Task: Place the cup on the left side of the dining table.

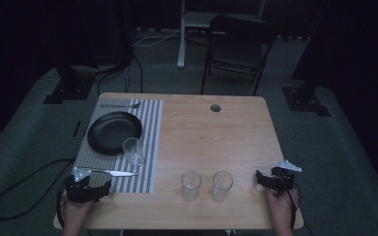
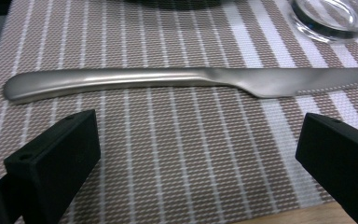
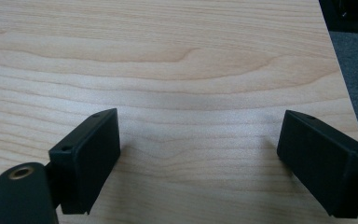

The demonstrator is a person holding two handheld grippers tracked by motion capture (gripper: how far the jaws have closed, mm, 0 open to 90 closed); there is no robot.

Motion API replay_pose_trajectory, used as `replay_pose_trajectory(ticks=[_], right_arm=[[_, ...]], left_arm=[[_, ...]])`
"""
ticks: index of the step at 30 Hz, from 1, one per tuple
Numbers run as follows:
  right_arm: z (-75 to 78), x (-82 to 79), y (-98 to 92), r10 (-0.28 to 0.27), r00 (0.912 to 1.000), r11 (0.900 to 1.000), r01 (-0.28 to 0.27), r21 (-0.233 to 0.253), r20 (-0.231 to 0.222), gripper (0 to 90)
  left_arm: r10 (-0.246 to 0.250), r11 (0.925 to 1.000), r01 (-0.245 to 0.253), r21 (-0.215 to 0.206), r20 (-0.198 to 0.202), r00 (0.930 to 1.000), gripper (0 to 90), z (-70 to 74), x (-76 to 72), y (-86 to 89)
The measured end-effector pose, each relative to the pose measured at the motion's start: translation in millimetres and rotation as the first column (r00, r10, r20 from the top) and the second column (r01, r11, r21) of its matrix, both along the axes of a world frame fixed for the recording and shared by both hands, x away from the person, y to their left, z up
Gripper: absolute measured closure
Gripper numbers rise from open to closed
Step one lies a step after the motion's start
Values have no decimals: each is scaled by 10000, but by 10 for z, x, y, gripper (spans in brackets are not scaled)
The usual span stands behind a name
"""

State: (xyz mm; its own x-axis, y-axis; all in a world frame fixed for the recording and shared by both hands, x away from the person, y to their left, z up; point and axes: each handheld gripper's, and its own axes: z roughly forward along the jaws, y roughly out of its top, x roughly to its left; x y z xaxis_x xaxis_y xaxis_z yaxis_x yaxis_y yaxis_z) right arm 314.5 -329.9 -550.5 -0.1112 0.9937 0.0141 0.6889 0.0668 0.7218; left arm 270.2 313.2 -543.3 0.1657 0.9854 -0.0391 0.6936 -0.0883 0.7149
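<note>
Pale wood grain covers the surface [image 1: 206, 128], and I take the striped placemat [image 1: 150, 147] on it as my landmark.

On the placemat:
- A black plate [image 1: 113, 132] sits on its far half.
- A fork [image 1: 120, 105] lies just beyond the plate, near the placemat's far edge.
- A clear glass [image 1: 133, 151] stands upright, touching or just overlapping the plate's near right rim.
- A steel knife [image 1: 114, 172] lies flat across the near half, blade pointing toward the placemat's right edge.

Off the placemat, to its right:
- Two more empty glasses stand upright on bare wood near the front edge, one [image 1: 190, 185] closer to the placemat and one [image 1: 222, 185] just beside it, apart.

Left tongs [image 1: 94, 191]: I hold them at the placemat's near left corner. In the left gripper view the tongs [image 2: 196, 163] are spread wide and grip nothing; the knife [image 2: 177, 80] lies crosswise just ahead of the jaws, not touching them, with the base of a glass [image 2: 328, 18] at the upper right.

Right tongs [image 1: 261, 178]: I hold them well to the right of the placemat, past both glasses, near the surface's right edge. In the right gripper view the tongs [image 3: 198, 158] stand wide apart over bare wood [image 3: 168, 70], holding nothing.
</note>
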Motion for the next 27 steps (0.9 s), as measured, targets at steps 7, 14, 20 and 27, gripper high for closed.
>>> replay_pose_trajectory(ticks=[7, 14, 20, 27], right_arm=[[0, 0, 0, -2, 10000, 10000, 2, 3, -1, 127], [0, 0, 0, 0, 10000, 10000, 0, 3, -1, 127], [0, 0, 0, -1, 10000, 10000, 1, 1, -1, 127], [0, 0, 0, -1, 10000, 10000, 1, 1, 0, 127]], left_arm=[[320, 9994, -320, -155, -4, 9995, 3, 6, -17, 114], [353, 9981, -366, -495, -259, 9990, 3, -3, 68, 160], [282, 9996, -285, -91, -308, 9991, 3, -8, 137, 138], [268, 9995, -265, 158, -214, 9994, 3, -24, 151, 120]])
